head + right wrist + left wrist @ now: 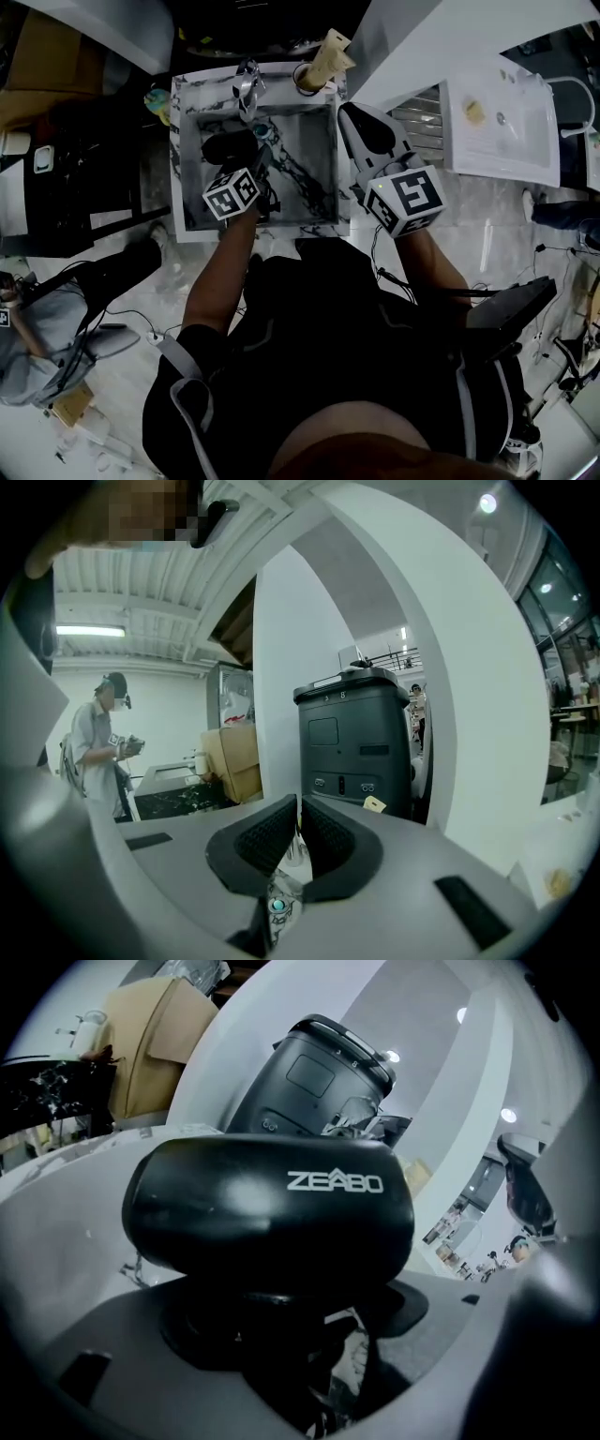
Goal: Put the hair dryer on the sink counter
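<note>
Over a marble sink (177, 169) with a deep basin and only a narrow rim for a counter, a person leans with a gripper in each hand. A black hair dryer (230, 145) hangs above the basin, nearer its left wall than the rim, not yet set down. The left gripper (251, 161) is clenched on the dryer's handle, and in its own view the fat barrel (267, 1204) sits directly above the jaws. The right gripper (370, 131) hovers by the right rim with its jaws pressed almost together on nothing (298, 836). The main risk appears to be the narrow ledge: a top-heavy dryer released there could roll or tip into the basin. A chrome faucet (247, 84) stands at the back rim, and a swing that way could knock the barrel against it. A dark line across the basin floor may be the cord or marble veining; a trailing cord could drag the dryer back.
</note>
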A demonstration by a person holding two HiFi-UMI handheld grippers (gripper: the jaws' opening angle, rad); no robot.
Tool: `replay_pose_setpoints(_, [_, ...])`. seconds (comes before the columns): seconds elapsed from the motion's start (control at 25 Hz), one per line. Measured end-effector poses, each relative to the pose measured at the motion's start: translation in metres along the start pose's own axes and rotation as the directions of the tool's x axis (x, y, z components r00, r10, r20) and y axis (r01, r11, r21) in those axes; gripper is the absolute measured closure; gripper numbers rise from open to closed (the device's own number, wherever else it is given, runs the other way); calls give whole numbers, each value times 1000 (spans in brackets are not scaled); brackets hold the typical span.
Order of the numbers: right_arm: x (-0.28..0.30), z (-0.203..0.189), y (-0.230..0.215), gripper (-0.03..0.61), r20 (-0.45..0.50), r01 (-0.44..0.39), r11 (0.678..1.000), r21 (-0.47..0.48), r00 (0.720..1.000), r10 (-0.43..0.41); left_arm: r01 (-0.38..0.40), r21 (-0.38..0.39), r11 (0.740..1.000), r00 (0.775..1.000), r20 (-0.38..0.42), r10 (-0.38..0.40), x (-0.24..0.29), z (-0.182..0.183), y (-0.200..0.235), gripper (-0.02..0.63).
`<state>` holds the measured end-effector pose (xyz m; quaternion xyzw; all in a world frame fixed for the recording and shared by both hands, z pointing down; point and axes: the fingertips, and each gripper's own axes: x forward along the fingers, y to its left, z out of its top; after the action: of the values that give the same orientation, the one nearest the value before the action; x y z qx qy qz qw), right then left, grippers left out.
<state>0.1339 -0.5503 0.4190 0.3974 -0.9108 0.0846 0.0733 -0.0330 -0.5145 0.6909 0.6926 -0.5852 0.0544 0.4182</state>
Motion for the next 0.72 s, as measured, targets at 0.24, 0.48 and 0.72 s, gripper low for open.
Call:
replay_pose_setpoints(0.24, [8, -8, -2, 549, -15, -20, 1000, 9, 1000, 20, -52, 25, 998, 996, -72, 54, 21, -25, 18, 262])
replay_pose_setpoints(0.48, [12, -27, -12, 549, -49, -21, 1000, 21, 999, 22, -78, 24, 997, 988, -134, 80, 42, -43, 27, 262])
replay_pose_setpoints(0.72, [16, -42, -20, 549, -75, -15, 999, 30, 997, 17, -95, 94, 991, 977, -182, 111, 60, -57, 35, 262])
